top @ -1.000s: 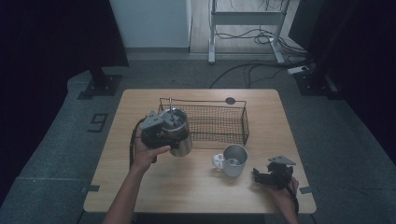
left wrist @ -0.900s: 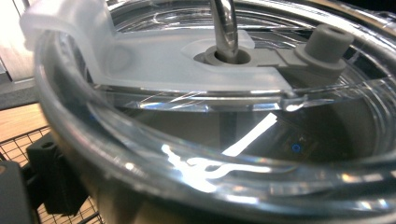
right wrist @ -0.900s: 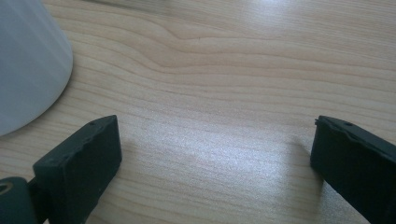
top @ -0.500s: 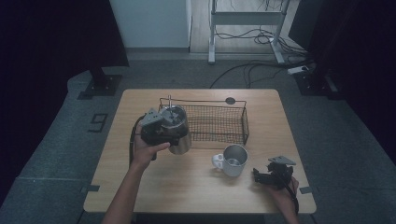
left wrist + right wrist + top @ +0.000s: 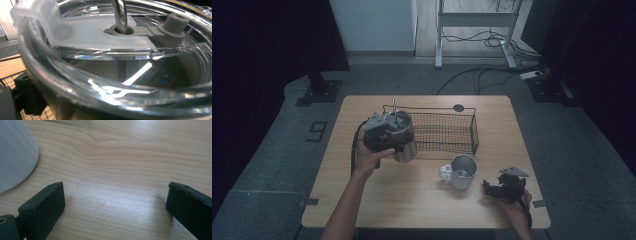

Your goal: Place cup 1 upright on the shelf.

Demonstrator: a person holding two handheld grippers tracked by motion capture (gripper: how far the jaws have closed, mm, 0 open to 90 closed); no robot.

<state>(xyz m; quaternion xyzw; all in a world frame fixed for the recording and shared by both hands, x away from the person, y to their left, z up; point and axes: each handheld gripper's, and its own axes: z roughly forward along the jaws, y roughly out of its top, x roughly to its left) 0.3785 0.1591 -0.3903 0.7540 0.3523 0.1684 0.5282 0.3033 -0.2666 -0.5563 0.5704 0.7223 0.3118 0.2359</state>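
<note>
One tumbler (image 5: pixel 402 135) in left gripper (image 5: pixel 379 136)

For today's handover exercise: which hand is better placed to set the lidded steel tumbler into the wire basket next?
Left. Its tongs already hold the tumbler right at the wire basket. The right tongs rest open on the table, past the white mug.

The high view looks down on the whole table (image 5: pixel 422 200). Each gripper view sits very close: tumbler lid (image 5: pixel 100 37), white mug (image 5: pixel 12 152).
</note>
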